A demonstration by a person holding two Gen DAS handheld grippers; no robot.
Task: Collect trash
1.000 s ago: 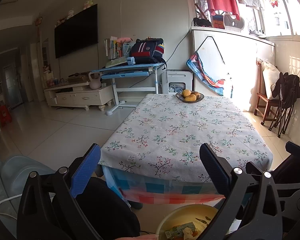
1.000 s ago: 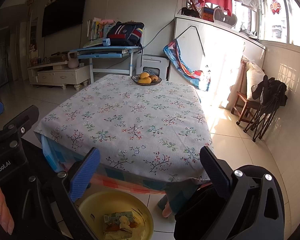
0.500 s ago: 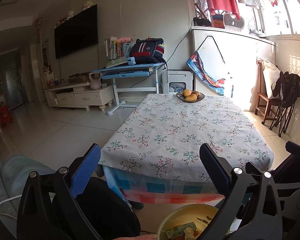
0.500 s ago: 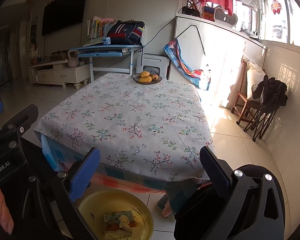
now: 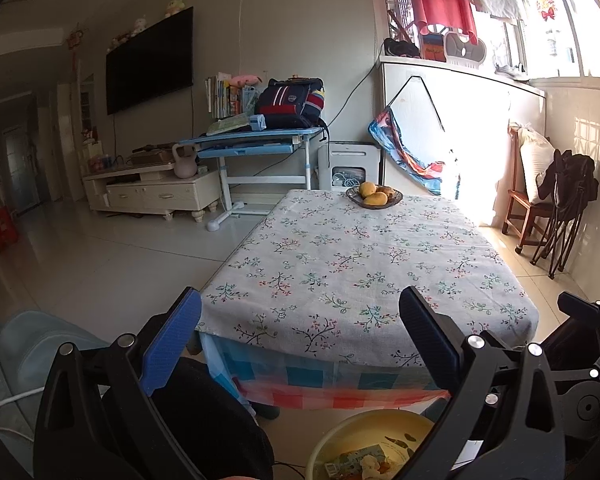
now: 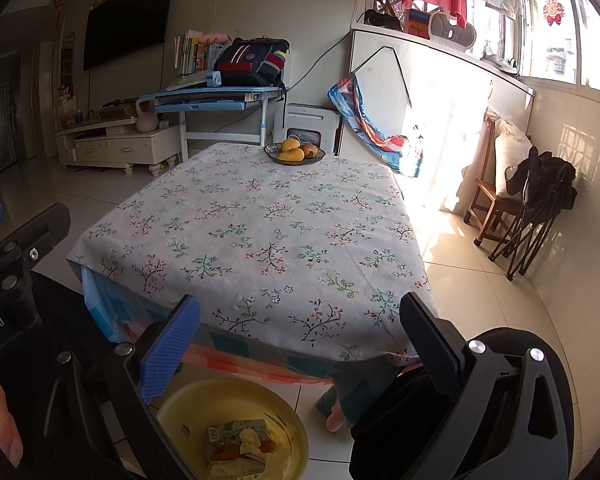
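A yellow bin (image 6: 232,424) stands on the floor below the table's near edge, holding a crumpled carton and scraps of trash (image 6: 240,442). The same yellow bin (image 5: 364,440) shows at the bottom of the left wrist view. My left gripper (image 5: 300,336) hangs open in front of the table with nothing between its fingers. My right gripper (image 6: 300,336) is open too, empty, above the bin and the table's near edge. The floral tablecloth (image 6: 260,224) carries only a bowl of fruit (image 6: 295,153) at its far end.
A blue desk (image 5: 256,140) with a backpack stands behind the table, beside a TV cabinet (image 5: 152,192). A wooden chair with a dark jacket (image 6: 536,192) and a folded stool stand by the right wall. A person's dark-clad knees (image 5: 204,420) sit below the grippers.
Both views have shifted very slightly. Both grippers stay open and empty and the bin's contents are unchanged.
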